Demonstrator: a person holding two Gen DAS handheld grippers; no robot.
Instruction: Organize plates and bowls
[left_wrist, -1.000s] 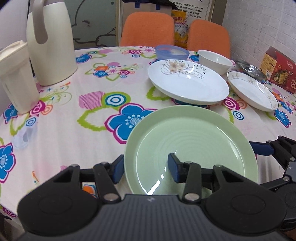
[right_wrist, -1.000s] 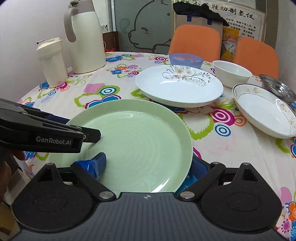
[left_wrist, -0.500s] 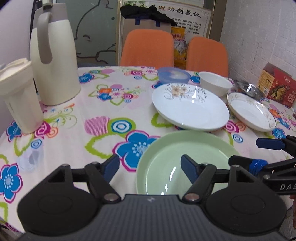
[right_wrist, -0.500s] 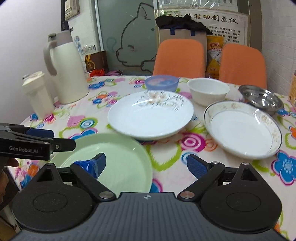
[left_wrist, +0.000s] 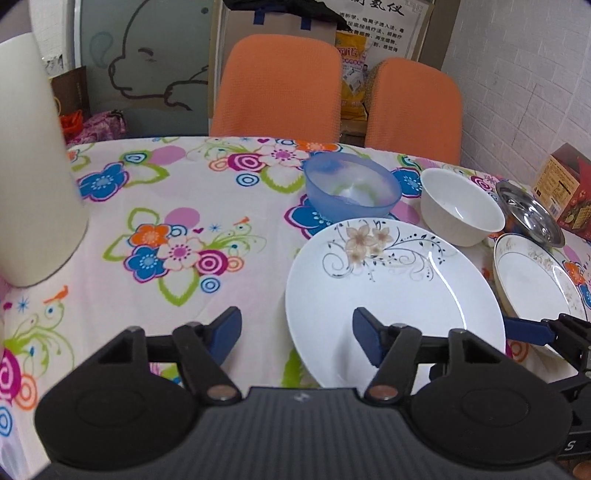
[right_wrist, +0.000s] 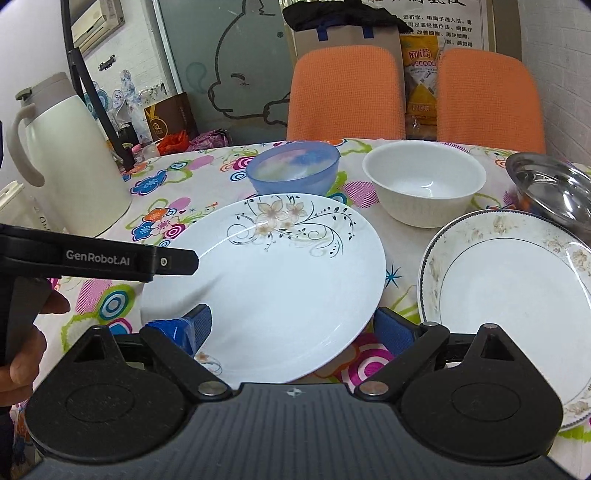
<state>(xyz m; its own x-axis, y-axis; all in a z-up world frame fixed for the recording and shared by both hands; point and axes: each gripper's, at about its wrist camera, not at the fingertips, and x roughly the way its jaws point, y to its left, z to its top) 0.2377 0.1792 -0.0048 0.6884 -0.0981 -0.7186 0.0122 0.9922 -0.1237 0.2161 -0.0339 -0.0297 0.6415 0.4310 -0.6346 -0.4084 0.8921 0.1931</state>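
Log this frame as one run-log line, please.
stage: approaching floral plate | left gripper: open, at plate's left rim | right gripper: open, straddling near rim | holding: nothing

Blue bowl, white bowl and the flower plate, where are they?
blue bowl (right_wrist: 293, 168), right wrist view, inside near the middle.
white bowl (right_wrist: 424, 182), right wrist view, inner wall.
flower plate (left_wrist: 391, 280), left wrist view, bare white centre.

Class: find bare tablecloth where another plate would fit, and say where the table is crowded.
Free: the cloth between the jug, blue bowl and flowered plate. Crowded: the right side, where white bowl, steel bowl and rimmed plate sit close together.
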